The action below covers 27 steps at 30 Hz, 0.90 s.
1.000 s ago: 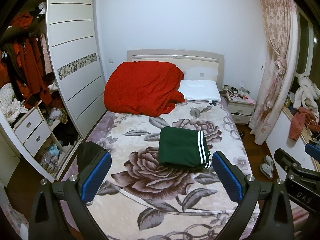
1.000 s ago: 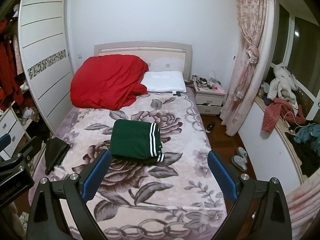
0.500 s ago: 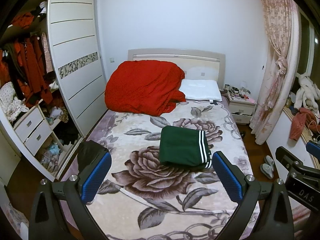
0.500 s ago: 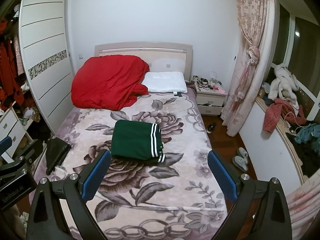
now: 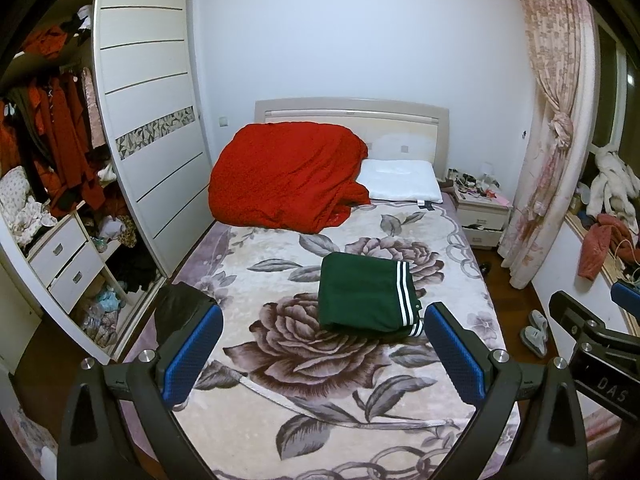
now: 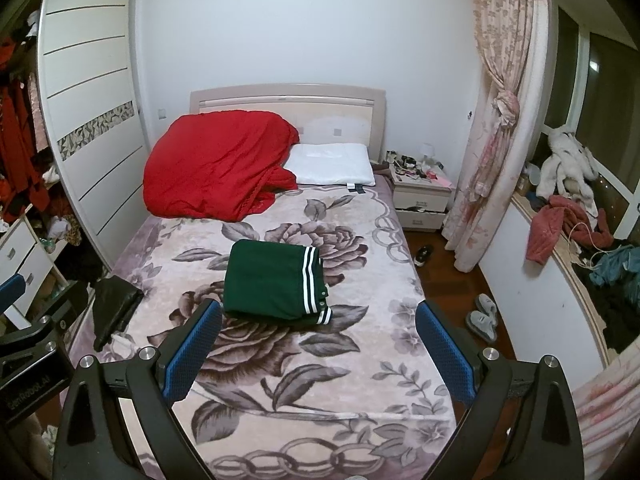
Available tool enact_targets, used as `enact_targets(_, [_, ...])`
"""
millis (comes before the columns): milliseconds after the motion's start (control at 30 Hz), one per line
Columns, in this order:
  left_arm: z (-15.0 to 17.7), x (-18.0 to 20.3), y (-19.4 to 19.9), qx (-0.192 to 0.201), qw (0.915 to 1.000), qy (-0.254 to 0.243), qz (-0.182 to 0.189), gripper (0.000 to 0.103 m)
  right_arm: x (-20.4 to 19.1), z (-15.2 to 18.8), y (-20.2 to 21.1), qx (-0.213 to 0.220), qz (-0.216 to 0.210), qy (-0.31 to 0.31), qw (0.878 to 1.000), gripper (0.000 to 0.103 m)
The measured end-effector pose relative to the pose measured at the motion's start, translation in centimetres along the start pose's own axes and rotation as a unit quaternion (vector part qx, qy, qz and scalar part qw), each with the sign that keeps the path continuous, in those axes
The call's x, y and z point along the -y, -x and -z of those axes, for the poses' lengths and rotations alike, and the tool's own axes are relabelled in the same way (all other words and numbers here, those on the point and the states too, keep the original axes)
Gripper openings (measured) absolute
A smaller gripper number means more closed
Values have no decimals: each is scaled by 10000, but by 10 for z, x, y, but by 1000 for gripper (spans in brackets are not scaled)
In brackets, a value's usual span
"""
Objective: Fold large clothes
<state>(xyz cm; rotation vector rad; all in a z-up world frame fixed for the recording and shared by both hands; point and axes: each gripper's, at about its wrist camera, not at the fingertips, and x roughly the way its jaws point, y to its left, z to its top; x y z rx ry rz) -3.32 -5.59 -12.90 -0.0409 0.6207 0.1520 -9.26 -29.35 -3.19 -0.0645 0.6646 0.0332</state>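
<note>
A dark green garment with white stripes (image 5: 366, 294) lies folded into a neat rectangle in the middle of the floral bedspread (image 5: 280, 400); it also shows in the right wrist view (image 6: 274, 280). My left gripper (image 5: 322, 354) is open and empty, held back above the foot of the bed, well short of the garment. My right gripper (image 6: 318, 350) is open and empty, also above the foot of the bed. A black garment (image 6: 114, 306) lies at the bed's left edge.
A red quilt (image 5: 286, 174) and a white pillow (image 5: 400, 180) lie at the headboard. An open wardrobe (image 5: 52, 184) stands left, a nightstand (image 6: 422, 196) and curtain (image 6: 492, 120) right. Slippers (image 6: 482, 316) are on the floor; clothes are piled on the window ledge (image 6: 568, 216).
Both grippers have drifted slightly, so the view shifts a little down and back. The folded green garment has not moved. Both grippers stay open.
</note>
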Motion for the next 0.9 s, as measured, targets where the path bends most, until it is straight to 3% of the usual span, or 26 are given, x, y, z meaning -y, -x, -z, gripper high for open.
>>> enact_targets(900, [-4, 0, 12, 161, 9998, -47, -46, 103, -2, 9, 7, 15, 24, -40, 10000, 99])
